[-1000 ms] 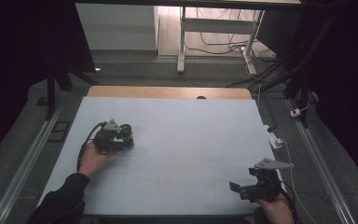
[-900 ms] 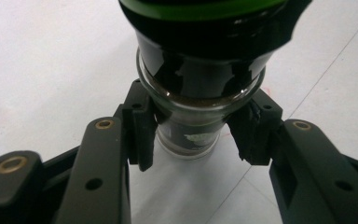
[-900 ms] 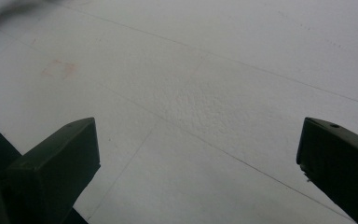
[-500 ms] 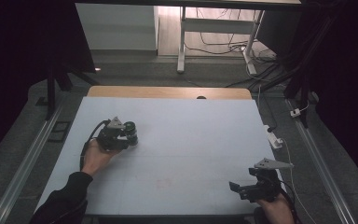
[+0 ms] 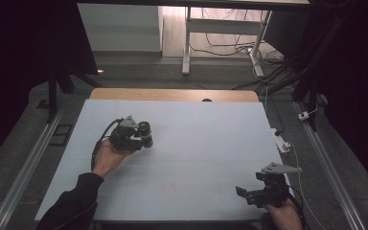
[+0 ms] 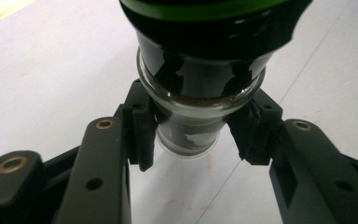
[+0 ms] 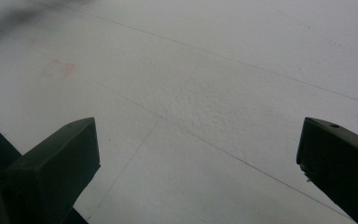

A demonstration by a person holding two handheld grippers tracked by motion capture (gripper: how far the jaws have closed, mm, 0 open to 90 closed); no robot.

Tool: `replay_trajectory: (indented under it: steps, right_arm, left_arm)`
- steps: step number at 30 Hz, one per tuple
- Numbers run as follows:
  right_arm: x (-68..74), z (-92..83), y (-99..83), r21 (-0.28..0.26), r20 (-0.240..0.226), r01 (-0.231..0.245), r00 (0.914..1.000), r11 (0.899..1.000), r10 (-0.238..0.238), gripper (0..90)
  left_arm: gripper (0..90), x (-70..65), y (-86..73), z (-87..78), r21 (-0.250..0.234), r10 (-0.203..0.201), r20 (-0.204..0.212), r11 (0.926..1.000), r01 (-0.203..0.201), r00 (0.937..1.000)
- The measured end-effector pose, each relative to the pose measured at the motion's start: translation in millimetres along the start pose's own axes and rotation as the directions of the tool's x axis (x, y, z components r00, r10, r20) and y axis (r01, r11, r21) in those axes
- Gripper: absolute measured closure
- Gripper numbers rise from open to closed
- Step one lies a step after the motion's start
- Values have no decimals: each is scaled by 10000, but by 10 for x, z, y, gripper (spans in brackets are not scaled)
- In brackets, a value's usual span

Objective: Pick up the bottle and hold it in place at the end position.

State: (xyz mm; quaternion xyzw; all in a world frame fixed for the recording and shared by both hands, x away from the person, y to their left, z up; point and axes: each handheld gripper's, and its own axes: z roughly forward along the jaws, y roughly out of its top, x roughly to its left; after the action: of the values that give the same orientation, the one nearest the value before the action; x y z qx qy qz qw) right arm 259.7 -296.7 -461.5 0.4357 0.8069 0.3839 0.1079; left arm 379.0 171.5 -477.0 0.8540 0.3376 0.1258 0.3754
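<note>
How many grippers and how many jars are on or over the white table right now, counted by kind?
Grippers: 2, the left gripper and the right gripper
Glass jars: 1, the jar clamped in the left jaws
Total: 3

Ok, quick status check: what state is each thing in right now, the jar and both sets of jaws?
Dark glass jar: clamped at its narrow end between the jaws, green band at its far end, lifted clear of the table as far as the left gripper view shows.
Left gripper: jaws shut on the jar.
Right gripper: jaws wide open, nothing between them, over bare table.
</note>
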Motion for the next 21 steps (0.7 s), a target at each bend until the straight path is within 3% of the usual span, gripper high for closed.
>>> replay_trajectory:
  steps: [4,14,21]
  right_arm:
    - [2,2,1,0,2,9,10000,10000,-9,0]
    - [-2,-4,-2,-22,-25,25,10000,10000,-25,0]
    - [0,-9,-4,-57,-21,33,10000,10000,-33,0]
  left_arm:
    - [542,-71,106,69,-53,264,228,9996,-263,9994]
    - [542,-264,397,332,-133,494,856,9987,-484,9951]
    - [542,-362,489,547,-5,758,861,9971,-761,9934]
